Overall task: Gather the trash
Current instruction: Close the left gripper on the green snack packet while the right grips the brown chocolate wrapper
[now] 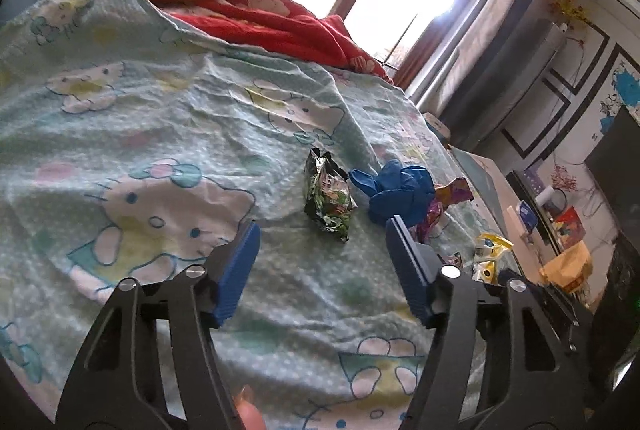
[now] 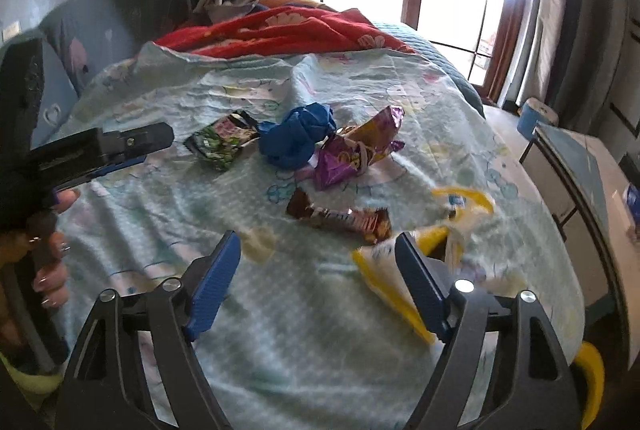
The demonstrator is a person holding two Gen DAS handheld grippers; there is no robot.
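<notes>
Left wrist: my left gripper [image 1: 322, 236] open, empty, green wrapper [image 1: 329, 199] on bedsheet [image 1: 132, 118] just ahead, blue glove [image 1: 394, 192] beside | right wrist: my right gripper [image 2: 318, 250] open, brown wrapper [image 2: 340, 220] ahead, yellow bag [image 2: 400, 270] by right finger.

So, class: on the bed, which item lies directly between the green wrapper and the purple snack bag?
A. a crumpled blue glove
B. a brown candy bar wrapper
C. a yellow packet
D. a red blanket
A: the crumpled blue glove sits with the green wrapper on one side and the purple snack bag on the other.
</notes>
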